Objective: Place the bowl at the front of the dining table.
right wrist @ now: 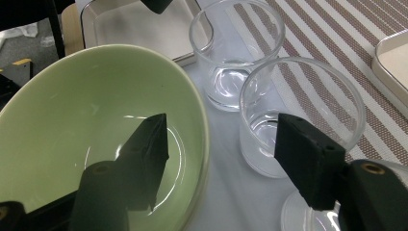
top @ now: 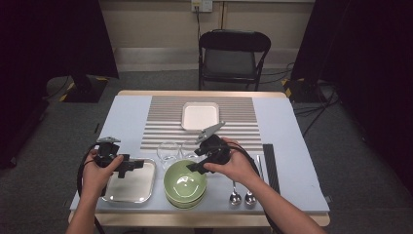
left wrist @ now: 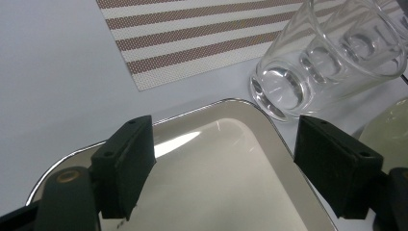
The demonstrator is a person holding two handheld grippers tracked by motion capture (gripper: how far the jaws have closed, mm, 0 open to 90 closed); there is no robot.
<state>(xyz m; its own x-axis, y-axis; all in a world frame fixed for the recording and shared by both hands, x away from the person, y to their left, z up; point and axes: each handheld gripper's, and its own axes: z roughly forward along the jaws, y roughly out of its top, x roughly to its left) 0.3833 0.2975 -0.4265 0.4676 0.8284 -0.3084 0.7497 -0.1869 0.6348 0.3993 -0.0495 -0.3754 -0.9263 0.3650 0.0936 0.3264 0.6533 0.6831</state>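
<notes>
Between the right gripper (right wrist: 219,154) jaws sits the green bowl's (right wrist: 72,91) rim.

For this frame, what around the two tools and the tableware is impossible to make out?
- Green bowl: high view suggests a stack; the count is too small to tell, and the right gripper view cuts its rim at the edge.
- Steel tray: the left tool and the frame edge hide its near corners.
- Two spoons: the right hand covers their handles.
- Dark strip at the table's right: too small to identify.
</notes>
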